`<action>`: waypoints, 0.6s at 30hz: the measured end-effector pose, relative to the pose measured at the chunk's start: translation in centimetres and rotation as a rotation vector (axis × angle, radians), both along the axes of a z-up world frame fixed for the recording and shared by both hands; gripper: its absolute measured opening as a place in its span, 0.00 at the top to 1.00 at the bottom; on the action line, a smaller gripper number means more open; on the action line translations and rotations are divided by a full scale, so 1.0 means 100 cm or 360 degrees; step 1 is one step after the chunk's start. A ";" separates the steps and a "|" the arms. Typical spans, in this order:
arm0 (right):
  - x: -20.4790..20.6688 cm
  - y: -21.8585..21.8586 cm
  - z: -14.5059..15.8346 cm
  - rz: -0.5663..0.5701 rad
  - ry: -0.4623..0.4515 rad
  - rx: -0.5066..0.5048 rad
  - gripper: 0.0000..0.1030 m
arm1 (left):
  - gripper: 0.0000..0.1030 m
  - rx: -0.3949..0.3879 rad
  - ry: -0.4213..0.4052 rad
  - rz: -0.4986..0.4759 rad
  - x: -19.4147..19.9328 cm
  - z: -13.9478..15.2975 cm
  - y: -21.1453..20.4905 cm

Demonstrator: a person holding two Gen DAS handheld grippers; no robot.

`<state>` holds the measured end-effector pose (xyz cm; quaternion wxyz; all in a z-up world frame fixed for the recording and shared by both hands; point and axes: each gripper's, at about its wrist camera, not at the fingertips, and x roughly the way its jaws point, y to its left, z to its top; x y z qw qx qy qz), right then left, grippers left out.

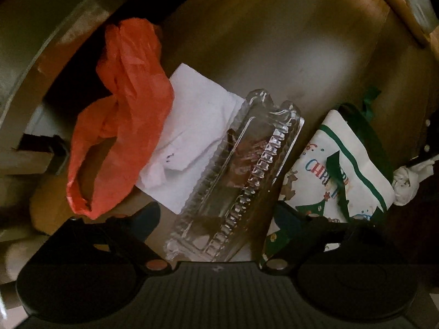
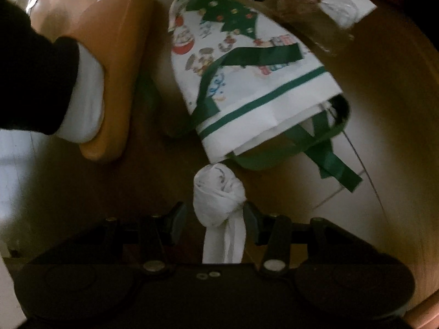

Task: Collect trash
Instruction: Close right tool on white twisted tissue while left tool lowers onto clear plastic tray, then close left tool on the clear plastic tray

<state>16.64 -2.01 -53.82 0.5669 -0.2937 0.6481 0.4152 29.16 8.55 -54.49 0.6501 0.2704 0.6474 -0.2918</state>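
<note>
In the left wrist view a clear plastic clamshell box [image 1: 236, 175] lies on the floor between the open fingers of my left gripper [image 1: 219, 219]. An orange plastic bag [image 1: 120, 120] and a white paper [image 1: 192, 131] lie to its left. A white Christmas bag with green handles [image 1: 340, 170] lies to its right; it also shows in the right wrist view [image 2: 247, 82], its mouth towards me. A knotted white tissue wad [image 2: 219, 192] sits between the fingers of my right gripper [image 2: 216, 219], which stand apart on either side of it. The wad also shows in the left wrist view [image 1: 406, 186].
A person's foot in a white sock and tan slipper [image 2: 109, 68] stands left of the Christmas bag. A metal curved frame [image 1: 41, 54] runs along the left. The wooden floor [image 1: 274, 41] extends beyond the trash.
</note>
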 end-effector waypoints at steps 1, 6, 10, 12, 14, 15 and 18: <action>-0.002 0.002 -0.003 0.0017 -0.0020 -0.0015 0.55 | 0.22 -0.0003 0.0013 0.0003 0.000 -0.003 0.000; -0.014 0.009 -0.013 0.0109 -0.0062 -0.0054 0.55 | 0.40 -0.0002 0.0052 0.0009 -0.001 -0.014 0.002; -0.020 0.009 -0.019 0.0114 -0.0075 -0.0088 0.57 | 0.49 -0.0045 0.0071 0.0106 0.003 -0.016 0.007; -0.022 0.007 -0.019 0.0101 -0.0089 -0.0078 0.59 | 0.53 -0.0055 0.0069 0.0152 0.003 -0.014 0.009; -0.022 0.000 -0.019 0.0066 -0.0080 -0.0079 0.75 | 0.53 -0.0084 0.0065 0.0222 0.005 -0.010 0.012; -0.017 -0.002 -0.018 0.0044 -0.0067 -0.0091 0.84 | 0.53 -0.0105 0.0069 0.0256 0.007 -0.008 0.014; -0.009 -0.014 -0.010 -0.0060 -0.0078 -0.0088 0.84 | 0.55 -0.0112 0.0055 0.0329 0.011 0.003 0.022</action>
